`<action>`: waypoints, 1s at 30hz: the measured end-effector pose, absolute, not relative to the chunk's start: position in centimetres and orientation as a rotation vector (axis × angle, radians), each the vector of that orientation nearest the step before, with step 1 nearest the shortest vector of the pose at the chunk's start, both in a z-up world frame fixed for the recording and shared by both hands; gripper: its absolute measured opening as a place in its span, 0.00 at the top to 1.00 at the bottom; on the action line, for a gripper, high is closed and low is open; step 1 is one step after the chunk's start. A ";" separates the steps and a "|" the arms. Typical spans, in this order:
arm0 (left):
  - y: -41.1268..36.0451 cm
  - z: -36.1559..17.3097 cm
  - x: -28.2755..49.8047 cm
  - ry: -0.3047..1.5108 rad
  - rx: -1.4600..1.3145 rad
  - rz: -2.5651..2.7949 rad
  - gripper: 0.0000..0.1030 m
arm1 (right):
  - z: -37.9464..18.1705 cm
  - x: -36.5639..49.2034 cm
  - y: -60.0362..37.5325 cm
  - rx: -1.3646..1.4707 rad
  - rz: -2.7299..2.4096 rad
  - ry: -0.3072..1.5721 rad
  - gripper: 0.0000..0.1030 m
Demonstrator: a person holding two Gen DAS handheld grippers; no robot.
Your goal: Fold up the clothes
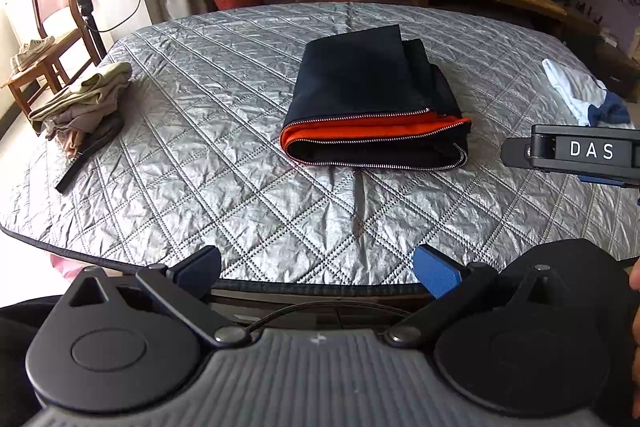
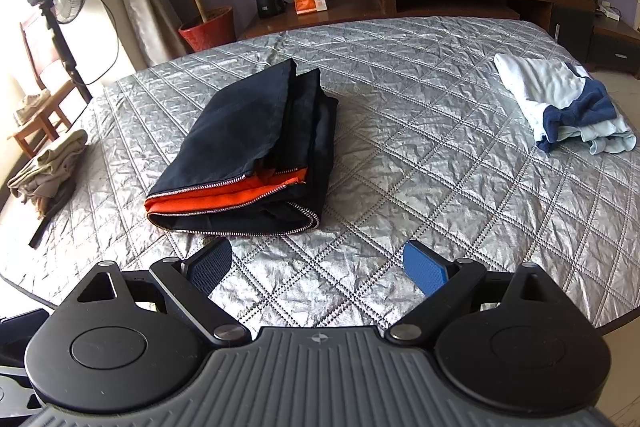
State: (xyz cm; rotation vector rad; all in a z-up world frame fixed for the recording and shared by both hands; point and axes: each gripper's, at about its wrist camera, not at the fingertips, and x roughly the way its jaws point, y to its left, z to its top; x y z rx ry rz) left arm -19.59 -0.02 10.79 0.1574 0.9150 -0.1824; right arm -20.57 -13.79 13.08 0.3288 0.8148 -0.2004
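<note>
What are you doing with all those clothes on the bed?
A person is folding clothes with a gripper in each hand. The dark jacket with orange lining lies folded in the middle of the silver quilt. The left gripper and right gripper are both open, holding nothing. A beige pile and a white-and-blue pile wait at the sides.

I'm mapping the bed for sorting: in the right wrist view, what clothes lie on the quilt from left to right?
Beige clothes pile → folded navy jacket with orange lining → white and blue garment heap.
</note>
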 end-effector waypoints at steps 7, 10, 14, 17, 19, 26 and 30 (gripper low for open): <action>0.1 10.3 -19.6 0.938 0.166 -0.189 0.01 | 13.0 -20.4 -13.7 0.329 -0.199 0.826 0.08; 0.3 10.4 -19.5 0.946 0.139 -0.196 0.01 | 13.0 -20.4 -13.7 0.326 -0.199 0.830 0.08; 0.6 10.7 -19.6 0.926 0.115 -0.197 0.01 | 12.6 -20.0 -14.0 0.352 -0.175 0.866 0.08; 0.6 10.4 -19.4 0.940 0.124 -0.180 0.01 | 12.0 -20.1 -15.5 0.461 -0.156 0.880 0.08; 0.7 10.2 -19.2 0.953 0.129 -0.165 0.01 | 11.6 -20.3 -16.7 0.547 -0.137 0.882 0.08; 1.4 10.4 -16.8 0.955 0.098 -0.160 0.01 | 9.7 -17.5 -19.8 0.763 -0.059 0.919 0.08; 1.7 10.1 -13.9 0.942 0.138 -0.149 0.01 | 9.3 -13.7 -21.0 0.769 -0.010 0.919 0.07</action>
